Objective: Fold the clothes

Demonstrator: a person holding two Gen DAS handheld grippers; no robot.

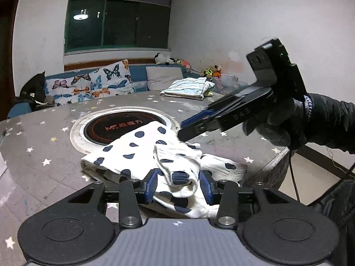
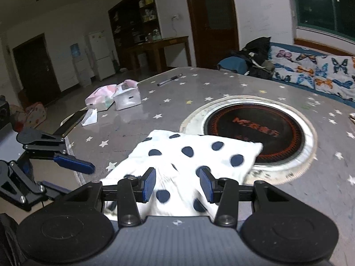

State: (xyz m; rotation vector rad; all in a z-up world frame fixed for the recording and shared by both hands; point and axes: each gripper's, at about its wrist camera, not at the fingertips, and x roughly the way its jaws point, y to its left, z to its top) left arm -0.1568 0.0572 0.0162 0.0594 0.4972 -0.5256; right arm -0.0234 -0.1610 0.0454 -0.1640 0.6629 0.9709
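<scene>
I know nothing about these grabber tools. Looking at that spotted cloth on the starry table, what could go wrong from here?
1. The spotted garment lies bunched between the open left gripper; a loose flap could snag on it and undo the fold.
2. One corner overlaps the round cooktop set in the table; if that were warm, the cloth might scorch.
3. The garment lies near the table edge, so a careless tug from the right gripper might drag it off.

A grey star-printed table (image 2: pixel 221 84) has a round hotplate (image 2: pixel 255 130) set in it. The spotted garment (image 2: pixel 195 155) overlaps its near rim; beyond lie folded striped clothes (image 1: pixel 188 86), tissue packs (image 2: pixel 115 97), possibly a pen (image 2: pixel 169 79).
</scene>
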